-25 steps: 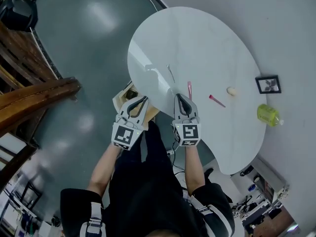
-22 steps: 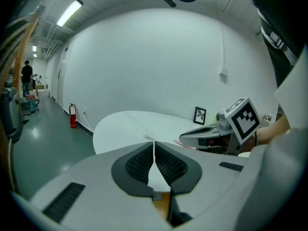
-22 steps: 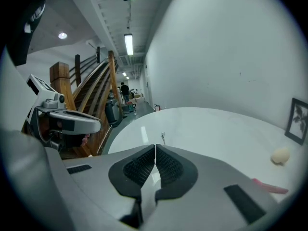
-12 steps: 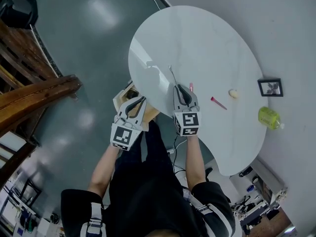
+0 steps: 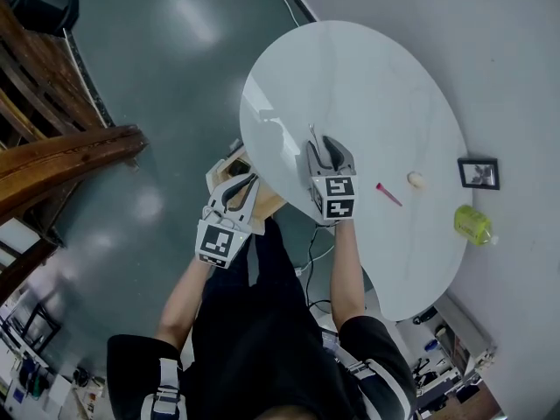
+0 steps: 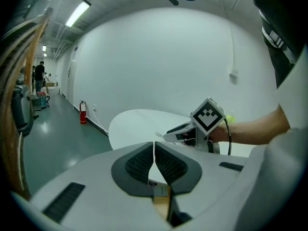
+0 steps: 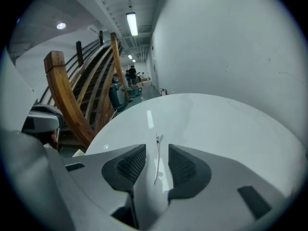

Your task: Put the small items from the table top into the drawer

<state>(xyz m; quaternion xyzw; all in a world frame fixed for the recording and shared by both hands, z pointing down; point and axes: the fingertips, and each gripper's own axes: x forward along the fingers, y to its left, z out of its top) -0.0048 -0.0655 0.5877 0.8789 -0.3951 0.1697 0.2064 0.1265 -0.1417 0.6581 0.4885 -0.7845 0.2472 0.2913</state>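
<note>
- Now, your right gripper has its jaws partway apart, and they have just been opening.
- A thin silver hair clip lies flat on the table between those jaws. The dark pads are not touching it; there is a little gap on each side.
- The clip is long, skinny and shiny metal. It lies near the table's middle, on the side closest to you.
- Your left gripper has its jaws pressed together with nothing held between them.
- The pads on both grippers are dark, with a bumpy ribbed face. The jaw bodies are smooth, pale grey plastic.
- The table is white, smooth and glossy, with a rounded bean shape.
- The drawer is pale wood. It sticks out from under the table's near left edge, and your left gripper hangs over it.
- A pink stick with one wider end lies on the table, to the right of the right gripper.
- A small, cream, round lump sits on the table just beyond the pink stick, nearer the table's right edge.
- A black picture frame and a yellow-green bottle are at the table's right edge. I cannot tell if they rest on the table.
</note>
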